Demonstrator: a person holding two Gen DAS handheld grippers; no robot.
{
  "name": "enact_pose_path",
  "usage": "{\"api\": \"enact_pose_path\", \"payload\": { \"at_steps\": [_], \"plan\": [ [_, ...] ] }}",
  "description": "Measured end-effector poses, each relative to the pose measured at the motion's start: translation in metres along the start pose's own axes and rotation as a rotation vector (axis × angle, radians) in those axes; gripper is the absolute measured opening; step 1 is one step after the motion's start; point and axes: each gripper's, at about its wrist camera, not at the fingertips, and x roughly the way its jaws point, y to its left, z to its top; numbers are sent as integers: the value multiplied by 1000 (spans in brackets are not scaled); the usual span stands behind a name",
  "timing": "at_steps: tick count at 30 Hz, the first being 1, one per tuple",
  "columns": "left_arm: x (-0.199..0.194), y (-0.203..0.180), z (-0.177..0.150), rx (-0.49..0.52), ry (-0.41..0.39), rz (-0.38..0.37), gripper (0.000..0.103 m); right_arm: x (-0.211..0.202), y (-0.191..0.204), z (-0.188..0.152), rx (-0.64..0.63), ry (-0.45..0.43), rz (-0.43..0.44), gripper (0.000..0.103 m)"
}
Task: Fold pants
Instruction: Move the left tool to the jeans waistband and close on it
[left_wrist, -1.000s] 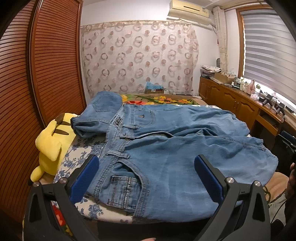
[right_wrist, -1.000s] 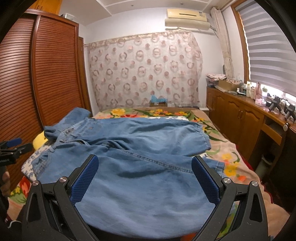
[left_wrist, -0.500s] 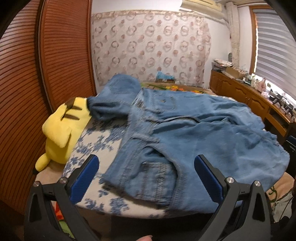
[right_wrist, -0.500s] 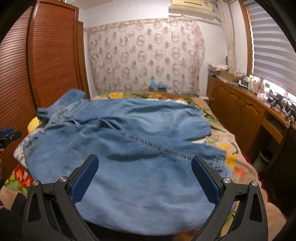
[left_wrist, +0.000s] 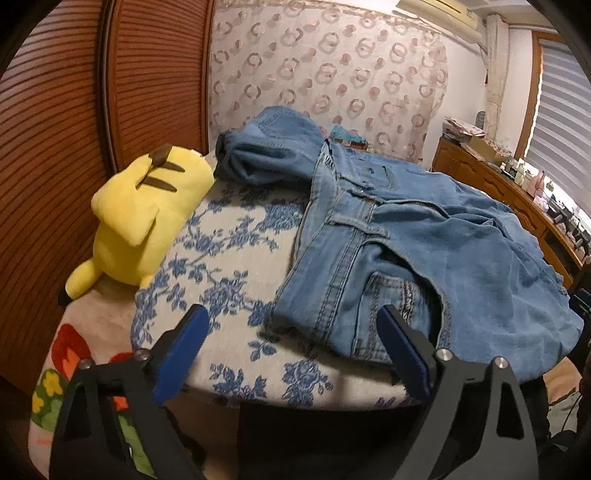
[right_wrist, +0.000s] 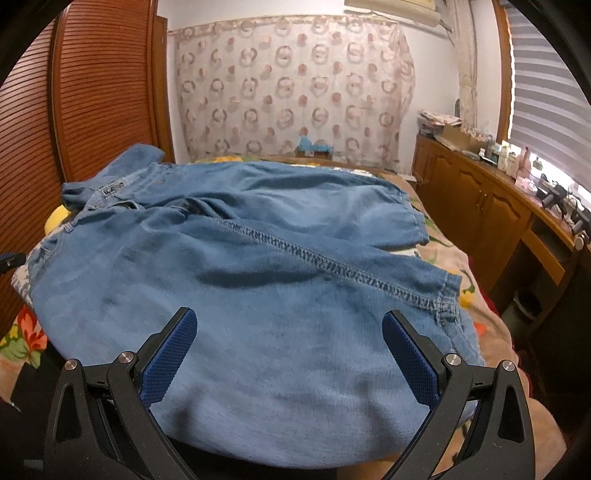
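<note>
Light blue denim pants lie spread across the bed, waistband to the left and legs to the right. In the right wrist view the pants fill the bed, with a stitched seam running diagonally. My left gripper is open and empty, low over the near waistband corner with the pocket. My right gripper is open and empty, just above the near leg fabric.
A yellow plush toy lies at the bed's left edge by the wooden louvred wardrobe. A blue floral cloth lies under the waistband. A wooden cabinet with clutter runs along the right wall.
My left gripper has shifted left and lowered toward the waistband corner, bringing the plush toy and floral cloth into view. My right gripper has dropped closer to the leg fabric.
</note>
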Motion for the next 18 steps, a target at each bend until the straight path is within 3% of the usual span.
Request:
{"api": "enact_pose_path", "payload": {
  "at_steps": [9,16,18],
  "plan": [
    [17,-2,-13,-39,53,-75,56,4,-5,-6,10,23,-4,102],
    [18,-8,-13,-31,38,-52,53,5,-8,-10,15,32,-4,102],
    [19,-9,-13,-23,31,-37,37,6,-9,-11,16,35,-5,102]
  ]
}}
